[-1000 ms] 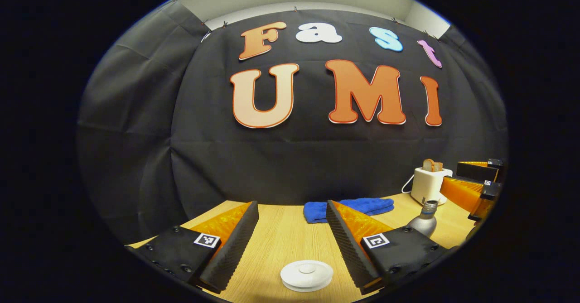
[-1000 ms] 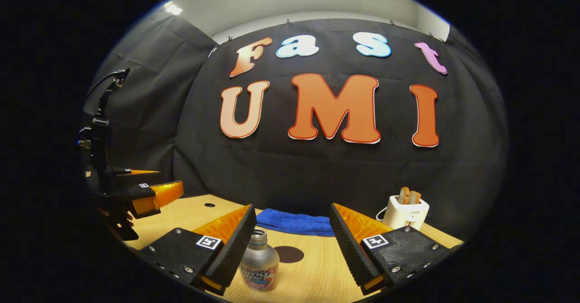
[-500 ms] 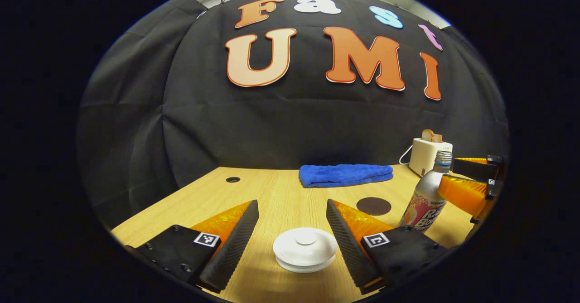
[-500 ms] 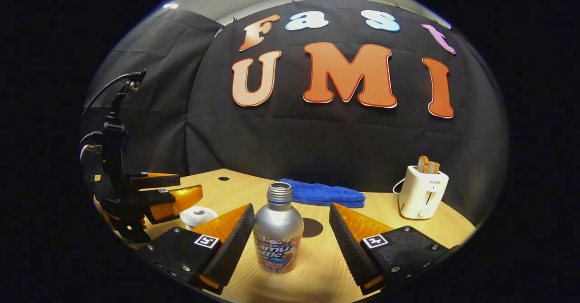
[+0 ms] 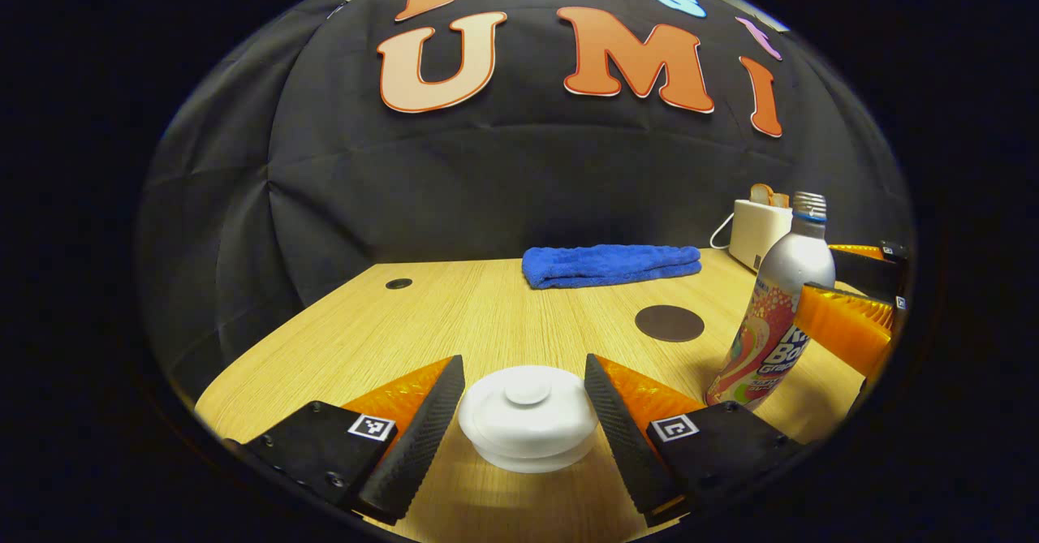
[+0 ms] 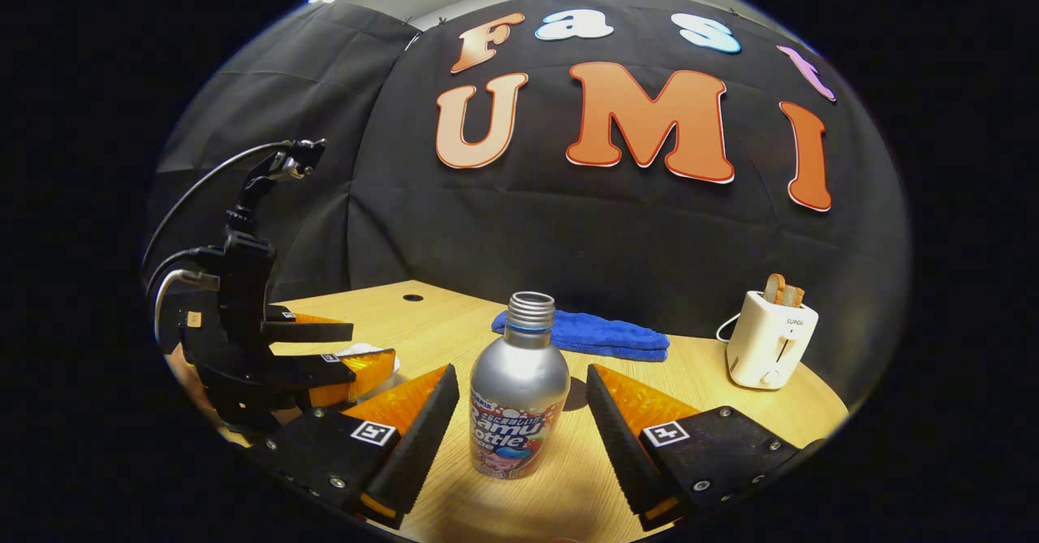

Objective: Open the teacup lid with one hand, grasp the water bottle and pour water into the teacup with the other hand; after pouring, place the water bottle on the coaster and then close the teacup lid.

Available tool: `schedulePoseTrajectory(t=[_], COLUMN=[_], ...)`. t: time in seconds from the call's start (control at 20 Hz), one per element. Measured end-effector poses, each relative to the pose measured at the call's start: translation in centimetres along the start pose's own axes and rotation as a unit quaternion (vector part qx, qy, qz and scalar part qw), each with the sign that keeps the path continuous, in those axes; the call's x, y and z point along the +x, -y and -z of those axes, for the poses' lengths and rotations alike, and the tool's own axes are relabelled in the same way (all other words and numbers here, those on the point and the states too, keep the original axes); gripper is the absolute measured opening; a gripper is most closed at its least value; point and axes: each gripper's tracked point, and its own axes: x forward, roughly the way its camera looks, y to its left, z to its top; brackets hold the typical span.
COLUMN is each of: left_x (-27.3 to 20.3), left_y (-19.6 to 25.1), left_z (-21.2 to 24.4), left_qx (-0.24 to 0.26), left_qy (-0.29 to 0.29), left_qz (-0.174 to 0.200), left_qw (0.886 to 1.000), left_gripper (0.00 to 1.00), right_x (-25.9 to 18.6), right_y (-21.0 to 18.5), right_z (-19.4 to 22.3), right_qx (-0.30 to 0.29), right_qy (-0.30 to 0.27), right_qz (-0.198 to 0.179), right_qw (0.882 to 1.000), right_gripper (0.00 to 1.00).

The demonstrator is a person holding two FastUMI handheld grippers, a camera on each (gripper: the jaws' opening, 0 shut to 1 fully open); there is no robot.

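- Straddling the white teacup lid (image 5: 528,417), the left gripper (image 5: 523,421) sits low in the left gripper view with its jaws spread; the lid lies between the ribbed pads, and whether either pad touches it cannot be told.
- The lid covers the teacup, at the bottom centre of that view, on the wooden table (image 5: 487,316).
- The right gripper (image 6: 519,437) is spread wide too, at the bottom of the right gripper view, with the water bottle (image 6: 519,397) standing upright between its fingers and a gap on each side.
- The bottle is uncapped, silver with a printed label; in the left gripper view it stands at the right.
- The dark round coaster (image 5: 670,323) lies on the table right of centre in the left gripper view, apart from the bottle.
- A folded blue towel (image 5: 611,265) lies at the table's far edge, and a white toaster (image 6: 771,338) with bread slices stands at the right of the right gripper view.
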Motion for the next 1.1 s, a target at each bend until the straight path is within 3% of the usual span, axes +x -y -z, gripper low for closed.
schedulePoseTrajectory(t=[0.1,0.15,0.25,0.3,0.35,0.4,0.45,0.5,0.8,1.05,1.1], left_x=[0.1,0.2,0.3,0.5,0.5,0.4,0.4,0.6,0.2,-0.8,-0.9], left_y=[0.2,0.2,0.4,0.5,0.4,0.3,-0.1,-0.3,0.0,-0.9,-1.1], left_z=[0.1,0.0,-0.1,-0.2,-0.3,-0.4,-0.5,-0.7,-1.6,-2.9,-3.3], left_qx=[0.001,0.001,0.001,0.003,0.004,0.006,0.007,0.006,-0.007,-0.006,-0.006], left_qy=[-0.002,0.0,0.002,0.0,0.0,0.002,0.004,0.007,0.026,0.05,0.055], left_qz=[-0.001,-0.001,-0.001,0.0,-0.002,-0.005,-0.013,-0.015,-0.012,-0.026,-0.028], left_qw=[1.0,1.0,1.0,1.0,1.0,1.0,1.0,1.0,1.0,0.998,0.998], left_gripper=[0.89,0.9,0.82,0.69,0.67,0.54,0.5,0.39,0.36,0.36,0.32], right_x=[0.1,0.2,0.3,0.3,0.3,0.3,0.4,0.5,1.1,1.8,2.0], right_y=[0.0,-0.1,-0.1,-0.2,-0.2,-0.2,-0.1,-0.2,-0.5,-0.8,-0.8], right_z=[0.4,0.6,1.1,1.2,1.3,1.3,1.5,1.6,3.2,5.3,5.4], right_qx=[-0.003,-0.004,-0.007,-0.008,-0.011,-0.012,-0.013,-0.013,-0.013,0.005,0.016], right_qy=[-0.005,-0.008,-0.014,-0.016,-0.017,-0.018,-0.019,-0.021,-0.046,-0.086,-0.091], right_qz=[-0.001,-0.001,-0.003,-0.003,-0.003,-0.002,-0.003,-0.003,-0.008,-0.013,-0.013], right_qw=[1.0,1.0,1.0,1.0,1.0,1.0,1.0,1.0,0.999,0.996,0.996], right_gripper=[0.93,0.92,0.92,0.92,0.92,0.92,0.92,0.92,0.91,0.84,0.84])
